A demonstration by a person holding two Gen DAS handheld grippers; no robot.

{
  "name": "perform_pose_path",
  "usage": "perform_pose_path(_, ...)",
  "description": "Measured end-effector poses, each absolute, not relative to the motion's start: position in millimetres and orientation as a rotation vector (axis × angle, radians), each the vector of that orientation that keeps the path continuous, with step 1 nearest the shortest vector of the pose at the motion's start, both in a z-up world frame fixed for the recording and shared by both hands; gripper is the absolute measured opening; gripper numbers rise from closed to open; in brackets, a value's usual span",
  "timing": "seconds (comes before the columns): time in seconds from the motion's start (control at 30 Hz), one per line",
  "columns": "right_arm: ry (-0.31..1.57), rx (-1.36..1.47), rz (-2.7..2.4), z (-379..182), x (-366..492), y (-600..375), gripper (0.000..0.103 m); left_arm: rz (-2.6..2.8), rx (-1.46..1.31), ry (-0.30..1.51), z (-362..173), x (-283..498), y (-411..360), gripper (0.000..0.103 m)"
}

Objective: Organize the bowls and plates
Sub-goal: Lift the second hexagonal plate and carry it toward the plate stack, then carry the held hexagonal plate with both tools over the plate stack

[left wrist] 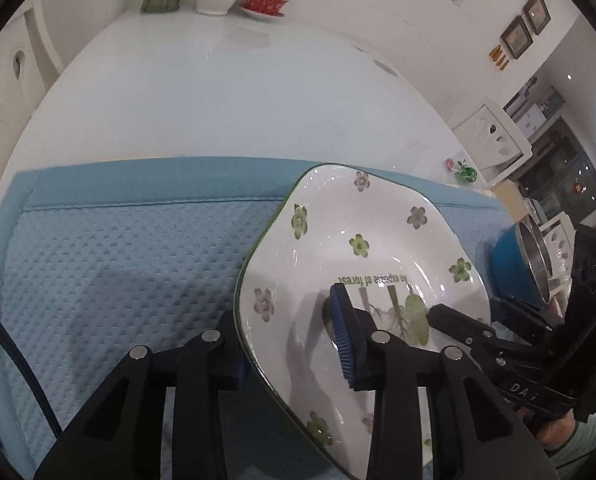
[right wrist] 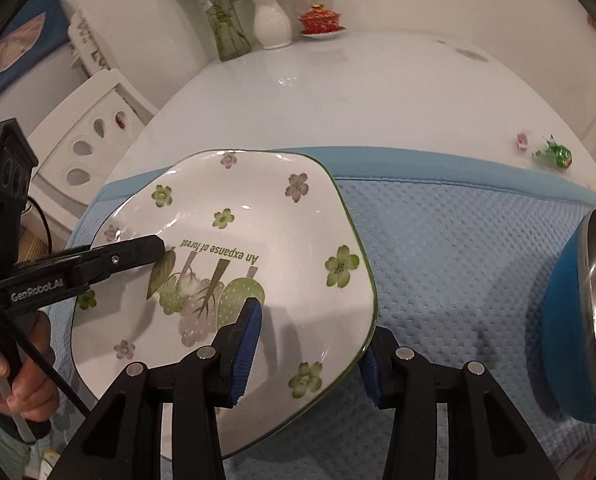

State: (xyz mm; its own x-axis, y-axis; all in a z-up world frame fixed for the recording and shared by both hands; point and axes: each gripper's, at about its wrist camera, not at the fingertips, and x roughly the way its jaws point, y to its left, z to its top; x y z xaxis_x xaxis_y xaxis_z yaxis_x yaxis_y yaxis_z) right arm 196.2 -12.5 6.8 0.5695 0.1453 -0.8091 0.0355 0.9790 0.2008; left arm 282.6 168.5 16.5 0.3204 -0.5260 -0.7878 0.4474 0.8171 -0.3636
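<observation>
A white squarish plate (left wrist: 362,240) with green and pink flowers and a green rim is over the blue mat (left wrist: 118,264), its near edge raised. My left gripper (left wrist: 286,312) straddles the plate's left rim: one finger is under the edge, while the blue pad (left wrist: 344,344) hovers just above the inner face, casting a shadow. My right gripper (right wrist: 314,320) is shut on the plate (right wrist: 258,216) at its right rim, one pad on top and one finger below. A blue bowl (right wrist: 570,320) with a steel inside stands tilted on the mat's right end.
The mat (right wrist: 458,240) lies on a glossy white round table (left wrist: 218,92). At the far edge stand a glass vase (right wrist: 228,36), a white vase (right wrist: 272,24) and a red lidded cup (right wrist: 320,20). Small glass trinkets (right wrist: 554,154) sit at the right. White chairs (right wrist: 94,128) surround the table.
</observation>
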Motion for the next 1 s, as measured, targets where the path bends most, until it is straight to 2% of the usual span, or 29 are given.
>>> perform_pose_path(0.13, 0.904, 0.168, 0.107, 18, 179, -9, 0.04, -0.675, -0.128, 1.045, 25, 279, 181, 0.029)
perform_pose_path(0.57, 0.856, 0.088, 0.186, 48, 159, 11, 0.04, -0.708, -0.099, 0.987, 55, 251, 206, 0.028)
perform_pose_path(0.63, 0.843, 0.098, 0.19, 53, 159, 11, 0.04, -0.703, -0.088, 0.975, 59, 249, 209, 0.025)
perform_pose_path(0.8, 0.932, 0.102, 0.22, 31, 167, 17, 0.04, -0.657, -0.104, 1.048, 36, 252, 217, 0.024)
perform_pose_path(0.93, 0.999, 0.106, 0.271, 14, 161, 22, 0.04, -0.63, -0.225, 1.096, 12, 256, 235, 0.019)
perform_pose_path(1.0, 1.014, 0.14, 0.252, 14, 163, 17, 0.045, -0.622, -0.248, 1.089, 13, 259, 239, 0.019)
